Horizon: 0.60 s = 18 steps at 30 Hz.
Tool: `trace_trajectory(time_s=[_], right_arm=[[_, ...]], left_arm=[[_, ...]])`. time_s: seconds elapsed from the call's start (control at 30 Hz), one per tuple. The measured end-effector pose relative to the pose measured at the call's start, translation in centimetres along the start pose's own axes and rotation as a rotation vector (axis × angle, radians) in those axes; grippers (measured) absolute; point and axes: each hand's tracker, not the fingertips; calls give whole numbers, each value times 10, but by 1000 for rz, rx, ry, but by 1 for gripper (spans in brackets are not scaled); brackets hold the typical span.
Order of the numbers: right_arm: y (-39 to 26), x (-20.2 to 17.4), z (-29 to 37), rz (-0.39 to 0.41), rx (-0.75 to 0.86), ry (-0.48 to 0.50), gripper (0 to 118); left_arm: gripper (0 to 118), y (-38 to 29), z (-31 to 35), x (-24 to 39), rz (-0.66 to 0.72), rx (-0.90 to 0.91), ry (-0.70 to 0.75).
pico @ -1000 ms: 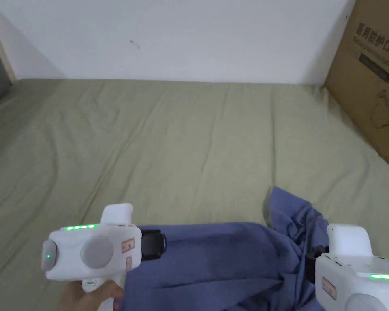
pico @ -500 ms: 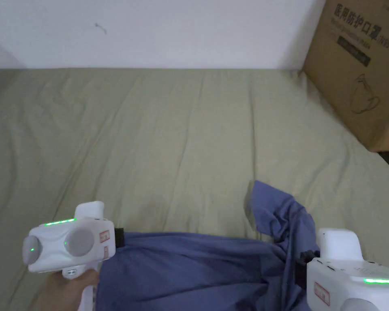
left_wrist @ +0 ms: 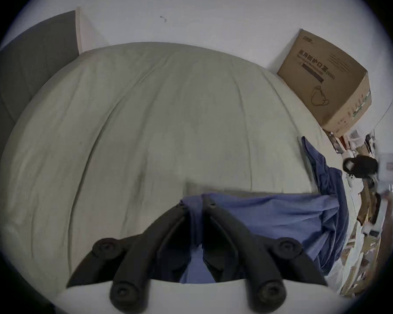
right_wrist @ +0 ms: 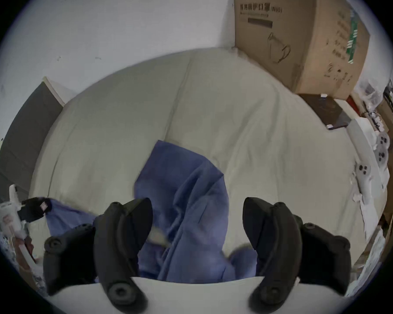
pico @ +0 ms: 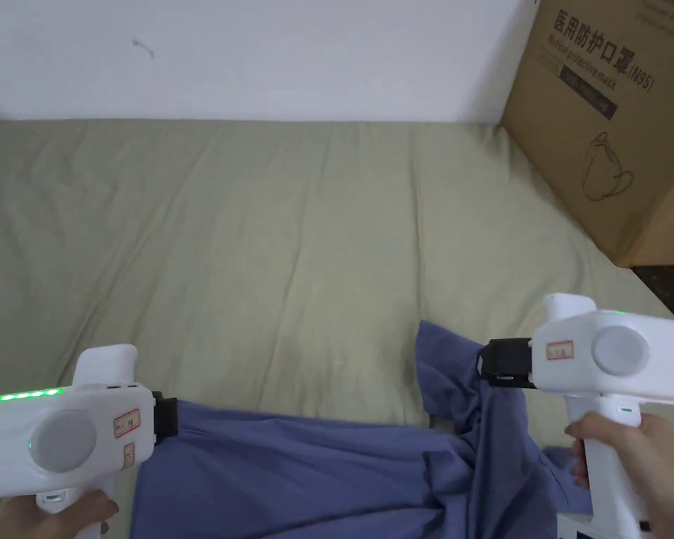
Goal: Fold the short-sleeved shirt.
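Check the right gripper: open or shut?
Open. In its own view, the right gripper's jaws stand wide apart over the shirt, not pressing it.

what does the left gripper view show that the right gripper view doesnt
Left gripper view: the left gripper with its jaws closed on a bunched corner of the blue shirt, cloth pinched between them.
Right gripper view: the right gripper with its jaws wide apart over the shirt's crumpled end, plus a dark flat thing below the box.
Both: the shirt, the green sheet, the cardboard box, the white wall.

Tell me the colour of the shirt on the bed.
The shirt is plain blue, with no pattern; the head view shows it best.
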Motion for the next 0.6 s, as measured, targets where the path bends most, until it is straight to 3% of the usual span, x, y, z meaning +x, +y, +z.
trace_trajectory(time_s=[0.03,0.07,0.1,0.17,0.23,0.43,0.6], right_arm=[[2,0,-11,-1,-34,-28,70],[1,3,-22,-13,-69,-59,46],[-1,5,-32,-13,-97,-55,5],[-14,9,-43,-71,-159,-31,0],[-21,11,-29,-102,-73,-61,0],[2,3,24,-22,17,-42,0],[34,13,98,-15,149,-38,0]], left_arm=[[6,0,-1,0,-4,-3,5],[6,-1,-2,1,-6,-7,8],[6,-2,-3,1,-9,-11,11],[6,-3,-6,-1,-15,-20,13],[6,-2,-4,-1,-19,-30,15],[6,12,21,0,-38,3,2],[6,39,76,2,-100,114,53]])
